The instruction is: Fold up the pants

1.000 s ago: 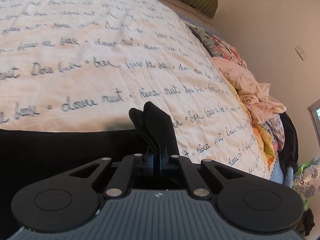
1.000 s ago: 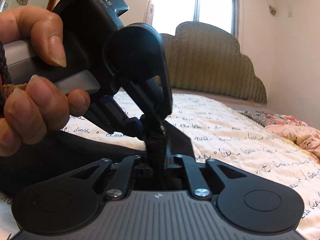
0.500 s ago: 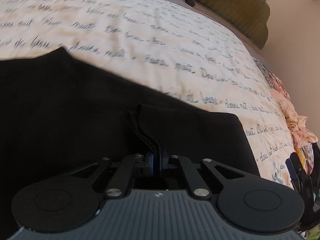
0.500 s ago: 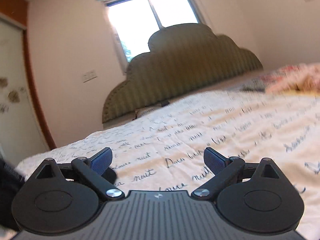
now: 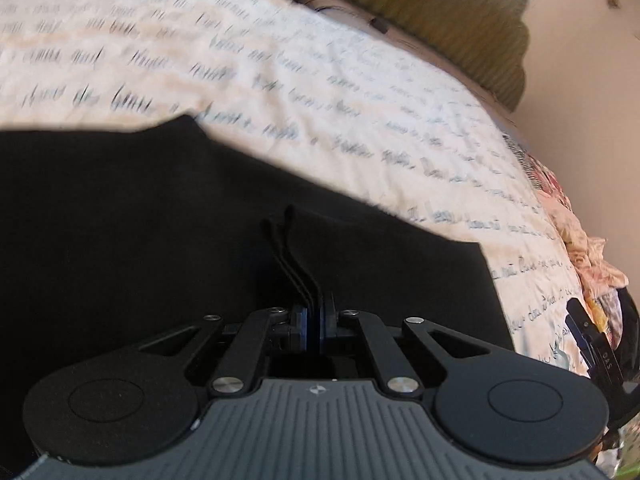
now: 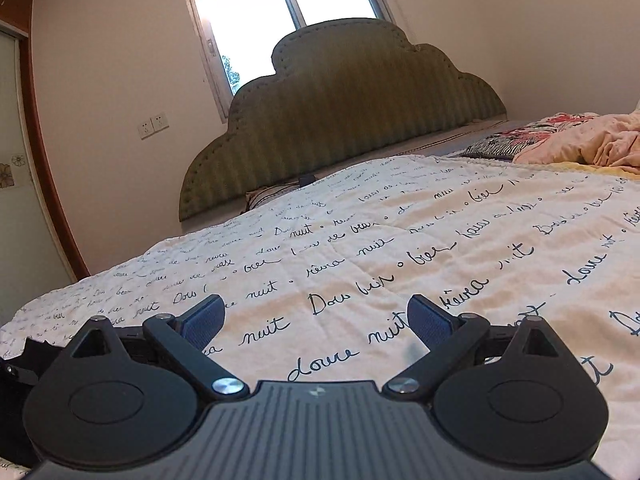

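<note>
The left gripper [image 5: 313, 312] is clenched on the black pants [image 5: 140, 220]: a few stacked edges of the dark fabric rise from between its blue pads and curve up and away from the camera. The rest of the pants lies spread flat on the bed, filling the near and left part of the left wrist view, with one straight edge ending at a corner toward the right and a small peak of fabric at the far edge. Under them is a cream bedspread [image 5: 280, 80] printed with rows of dark cursive script, blurred in this view. Beyond it stands the olive green padded headboard [image 6: 340, 120] with a scalloped top, and behind that a bright window [image 6: 280, 12]. Along the right side of the bed lies a heap of floral and pink bedding [image 6: 580, 140]. The right gripper [image 6: 316, 320] is released, its two blue-padded fingers [image 6: 204, 320] spread wide with only the bedspread showing between them; it grips nothing and points low across the bed toward the headboard. Its jaws have just been opening. At the right edge of the left wrist view, a black piece of it shows just beside the pants' right edge. A white wall socket [image 6: 153, 125] sits on the wall left of the headboard.
</note>
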`<state>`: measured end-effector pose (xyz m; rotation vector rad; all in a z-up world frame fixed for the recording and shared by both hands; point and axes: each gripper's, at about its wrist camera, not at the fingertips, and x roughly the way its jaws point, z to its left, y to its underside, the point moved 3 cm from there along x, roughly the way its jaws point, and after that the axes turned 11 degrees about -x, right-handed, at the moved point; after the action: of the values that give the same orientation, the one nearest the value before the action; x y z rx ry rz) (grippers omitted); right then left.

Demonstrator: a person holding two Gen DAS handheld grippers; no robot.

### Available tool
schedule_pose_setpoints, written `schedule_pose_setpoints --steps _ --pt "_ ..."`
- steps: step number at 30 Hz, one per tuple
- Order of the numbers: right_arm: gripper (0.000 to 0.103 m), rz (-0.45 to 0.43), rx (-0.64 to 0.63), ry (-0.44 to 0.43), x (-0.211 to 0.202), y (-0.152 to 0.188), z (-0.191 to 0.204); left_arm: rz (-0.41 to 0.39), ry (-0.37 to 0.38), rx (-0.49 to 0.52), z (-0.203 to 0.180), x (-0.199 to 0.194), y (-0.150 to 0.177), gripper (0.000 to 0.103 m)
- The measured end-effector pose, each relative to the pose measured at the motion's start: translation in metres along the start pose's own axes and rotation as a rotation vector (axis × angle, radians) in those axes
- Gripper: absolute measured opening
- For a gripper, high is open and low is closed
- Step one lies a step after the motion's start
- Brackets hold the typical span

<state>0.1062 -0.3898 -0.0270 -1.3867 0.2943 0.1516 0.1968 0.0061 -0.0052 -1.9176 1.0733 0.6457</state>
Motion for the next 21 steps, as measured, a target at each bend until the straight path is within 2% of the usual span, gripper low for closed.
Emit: schedule_pose_setpoints --steps 6,8,10,13,16,18,21 --pt "0.099 0.019 -0.008 0.009 0.003 0.000 0.002 -0.043 0.073 -0.043 0.006 -0.020 0.005 0.006" --pt "0.099 0.019 -0.007 0.011 0.003 0.000 0.001 -0.007 0.036 -0.048 0.013 -0.007 0.005 0.008" --pt "0.099 0.021 -0.007 0.013 0.003 0.000 0.002 0.009 0.063 -0.121 0.024 -0.006 0.003 0.008" --pt "0.099 0.020 -0.004 0.013 0.003 0.000 0.001 -0.050 0.089 -0.103 0.018 -0.026 0.001 0.008" --pt "0.099 0.019 -0.004 0.012 0.003 0.000 0.001 -0.008 0.042 -0.098 0.025 -0.012 0.008 0.008" --pt "0.099 0.019 -0.004 0.011 0.003 0.000 0.001 -0.026 0.062 -0.111 0.033 -0.009 0.012 0.010" --pt "0.099 0.021 0.002 0.010 0.004 0.000 0.000 -0.052 0.040 -0.087 0.028 -0.013 0.016 0.011"
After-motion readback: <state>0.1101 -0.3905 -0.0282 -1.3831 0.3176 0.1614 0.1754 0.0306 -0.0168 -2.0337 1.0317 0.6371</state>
